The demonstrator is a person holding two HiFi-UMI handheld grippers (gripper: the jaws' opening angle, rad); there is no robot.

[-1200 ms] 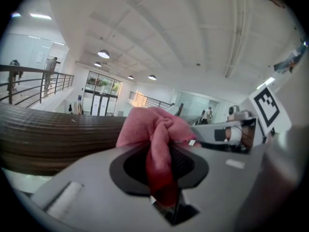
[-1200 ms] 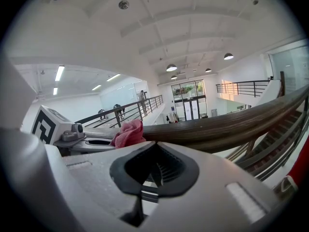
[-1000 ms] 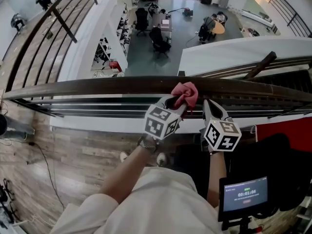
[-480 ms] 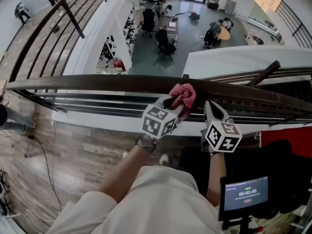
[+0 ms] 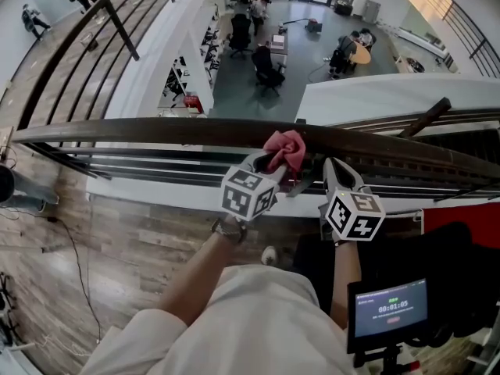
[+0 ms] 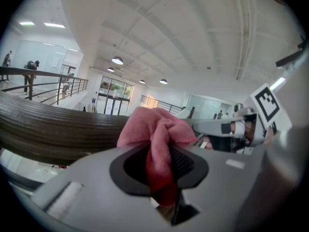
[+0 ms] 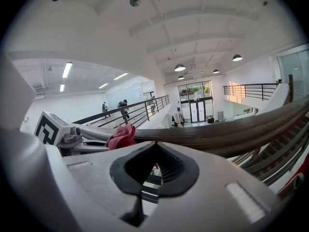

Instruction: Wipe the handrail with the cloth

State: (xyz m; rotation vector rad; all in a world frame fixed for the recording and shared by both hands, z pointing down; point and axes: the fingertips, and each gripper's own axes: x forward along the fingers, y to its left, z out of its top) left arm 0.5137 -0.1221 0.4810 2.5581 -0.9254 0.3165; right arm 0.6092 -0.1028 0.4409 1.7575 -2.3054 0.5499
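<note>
Wood-plank floor (image 5: 47,241) fills 9 o'clock of the head view. The dark handrail (image 5: 141,130) runs across the view from 9 to 3 o'clock, with thin metal bars (image 5: 156,169) just under it. My left gripper (image 5: 273,162) is near centre, reaching up toward 12 o'clock and clenched on the pink cloth (image 5: 286,148). In the left gripper view the cloth (image 6: 155,134) is pinched between the pads, and a bunched wad sticks out past the tips. That wad sits on top of the handrail and looks pressed against it. In that same view the handrail comes in from 9 o'clock and passes behind the cloth. My right gripper (image 5: 334,172) is just beside the left one, at its 3 o'clock. Its tips are close under the handrail; I cannot tell whether they touch it. In the right gripper view its jaws are closed together with nothing between them. There the handrail crosses ahead from 9 to 3 o'clock, and the cloth with my left gripper shows at about 10 o'clock. Over the handrail at 12 o'clock of the head view is a lower hall with office chairs (image 5: 267,62). At 5 o'clock a small screen (image 5: 388,312) shows a timer.
</note>
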